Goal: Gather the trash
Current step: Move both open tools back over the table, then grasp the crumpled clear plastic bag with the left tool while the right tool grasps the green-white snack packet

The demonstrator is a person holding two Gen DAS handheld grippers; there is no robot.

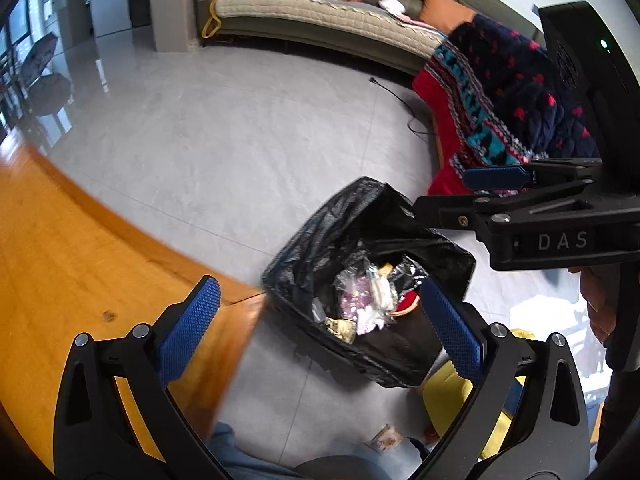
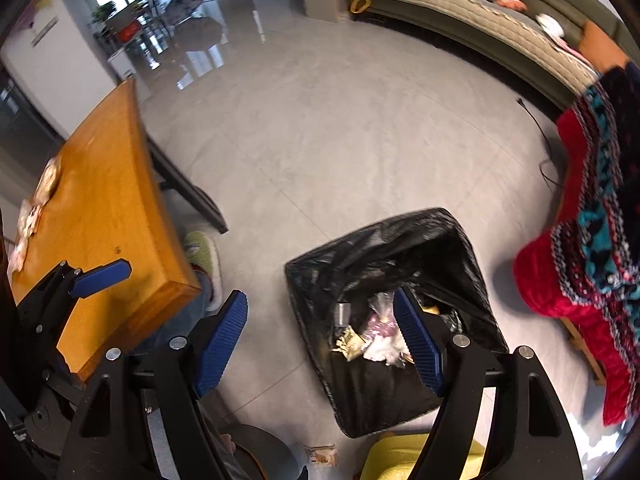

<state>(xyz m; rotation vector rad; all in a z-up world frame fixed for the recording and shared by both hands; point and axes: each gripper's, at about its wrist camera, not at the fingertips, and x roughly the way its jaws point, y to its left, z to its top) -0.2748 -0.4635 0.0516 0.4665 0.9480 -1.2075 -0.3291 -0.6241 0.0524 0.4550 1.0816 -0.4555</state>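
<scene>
A bin lined with a black bag point(image 1: 372, 248) point(image 2: 400, 264) stands on the grey floor, holding wrappers and crumpled paper point(image 1: 364, 304) point(image 2: 376, 340). My left gripper point(image 1: 320, 332) is open and empty, above the bin and the table corner. My right gripper point(image 2: 320, 344) is open and empty, hovering over the bin; it also shows in the left wrist view point(image 1: 496, 188). The left gripper shows in the right wrist view point(image 2: 100, 276) over the table. More trash point(image 2: 32, 208) lies on the table's far side. A small wrapper point(image 1: 386, 438) point(image 2: 320, 454) lies on the floor near the bin.
An orange wooden table point(image 1: 80, 248) point(image 2: 104, 208) is at the left. A sofa point(image 1: 320, 12) runs along the back, with a red and navy knitted blanket point(image 1: 500, 112) point(image 2: 592, 240) at the right. A yellow item point(image 2: 400, 456) and a black cable point(image 1: 404, 108) lie on the floor.
</scene>
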